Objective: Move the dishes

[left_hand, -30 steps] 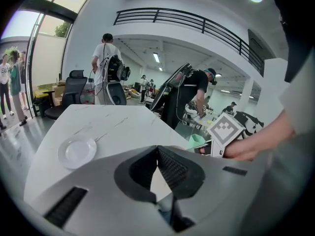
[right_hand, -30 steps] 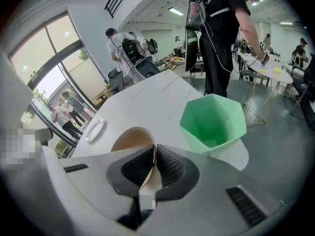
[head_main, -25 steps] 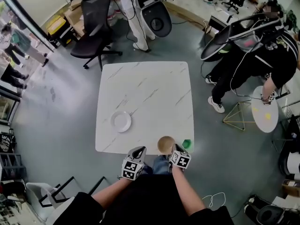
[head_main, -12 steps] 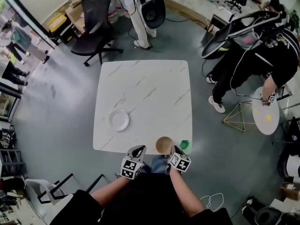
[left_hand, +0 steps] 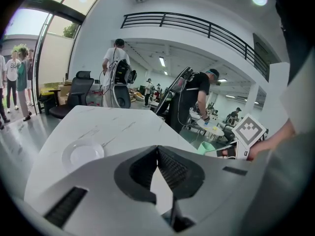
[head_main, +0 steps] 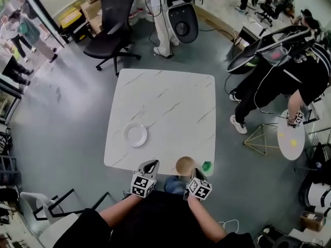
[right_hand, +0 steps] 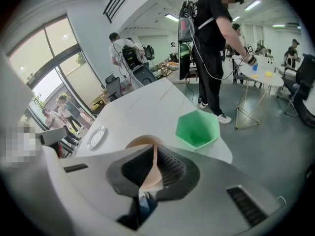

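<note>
A white plate (head_main: 135, 135) lies on the near left of the white marble table (head_main: 165, 102). At the near edge stands a brown bowl (head_main: 184, 165), and a green hexagonal cup (head_main: 207, 166) is just to its right. My left gripper (head_main: 151, 165) hovers at the table's near edge, left of the bowl, shut and empty (left_hand: 157, 147), with the plate (left_hand: 83, 154) ahead to its left. My right gripper (head_main: 192, 172) is at the bowl's near right side, shut (right_hand: 154, 146). The bowl (right_hand: 140, 142) shows just beyond its tips, and the cup (right_hand: 198, 128) to the right.
A black office chair (head_main: 108, 30) and a standing person (head_main: 163, 19) are beyond the far edge. To the right, a person in black (head_main: 289, 76) bends over a small round table (head_main: 289, 136). Grey floor surrounds the table.
The head view has shifted a little. Plate, bowl and cup keep their places on the table, and both grippers stay at the near edge.
</note>
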Tool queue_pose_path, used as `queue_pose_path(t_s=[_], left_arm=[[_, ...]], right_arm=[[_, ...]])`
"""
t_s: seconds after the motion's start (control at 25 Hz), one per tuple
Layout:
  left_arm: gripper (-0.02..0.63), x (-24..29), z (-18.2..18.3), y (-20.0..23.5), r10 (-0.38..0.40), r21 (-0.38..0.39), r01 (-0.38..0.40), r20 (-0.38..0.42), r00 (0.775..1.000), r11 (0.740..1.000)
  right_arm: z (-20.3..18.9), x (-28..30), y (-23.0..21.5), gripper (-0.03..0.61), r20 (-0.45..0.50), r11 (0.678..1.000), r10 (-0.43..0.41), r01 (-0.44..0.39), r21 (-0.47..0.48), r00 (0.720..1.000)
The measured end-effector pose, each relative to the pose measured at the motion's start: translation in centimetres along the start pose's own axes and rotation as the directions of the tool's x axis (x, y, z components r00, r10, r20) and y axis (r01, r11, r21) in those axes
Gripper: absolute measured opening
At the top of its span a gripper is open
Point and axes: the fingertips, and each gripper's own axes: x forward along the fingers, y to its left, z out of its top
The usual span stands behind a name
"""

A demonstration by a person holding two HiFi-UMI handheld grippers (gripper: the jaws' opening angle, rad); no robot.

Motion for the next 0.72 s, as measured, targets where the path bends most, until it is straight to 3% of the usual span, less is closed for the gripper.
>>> queue_pose_path(t_s=[0.24,0.72], left_arm=[[0.017,-1.2,-0.4,3.5,-0.064,-0.011,0.064,0.005,0.998,0.998],[0.018,-6.1,0.0,17.7,-0.067,-0.065,0.069,0.038,0.997,0.996]], right_arm=[[0.1,-0.3,3.1,0.032,0.042,0.998,-0.06,0.06,-0.001,0.997],[-1.2,5.5,21.9,0.026,-0.002,0.991,0.113,-0.113,-0.067,0.994]])
